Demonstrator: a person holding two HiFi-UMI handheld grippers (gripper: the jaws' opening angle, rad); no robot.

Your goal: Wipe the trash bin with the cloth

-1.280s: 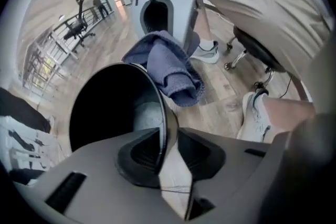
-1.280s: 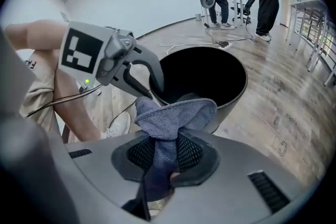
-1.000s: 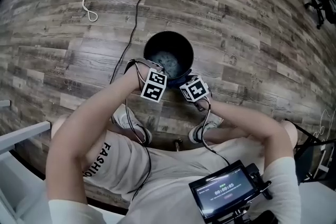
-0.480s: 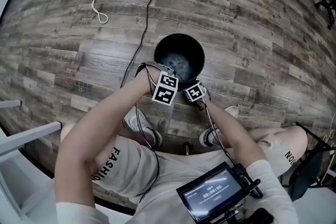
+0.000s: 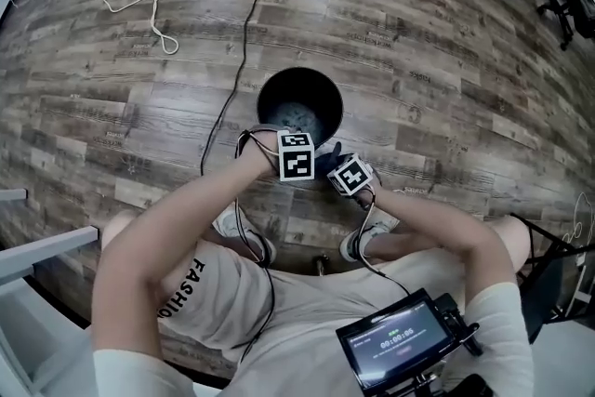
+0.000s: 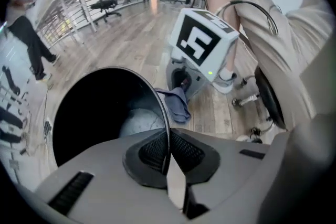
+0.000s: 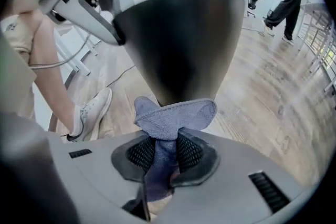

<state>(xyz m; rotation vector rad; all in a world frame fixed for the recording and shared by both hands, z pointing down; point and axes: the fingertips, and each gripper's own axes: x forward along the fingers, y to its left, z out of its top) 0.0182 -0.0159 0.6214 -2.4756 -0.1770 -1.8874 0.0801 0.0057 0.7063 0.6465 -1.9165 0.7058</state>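
Top: pale beige short-sleeved shirt point(image 5: 307, 297)
Shorts: beige shorts point(image 5: 200, 293), black lettering
Shoes: white sneakers point(image 5: 240, 226)
Cables: thin black cables point(image 5: 271, 288)

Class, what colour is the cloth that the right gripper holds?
Greyish blue; the cloth shows best in the right gripper view.

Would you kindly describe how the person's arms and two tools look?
The left tool and right tool are grey plastic with black ribbed pads. Each carries a white cube with black square markers and a black cable. The person wears pale short sleeves.
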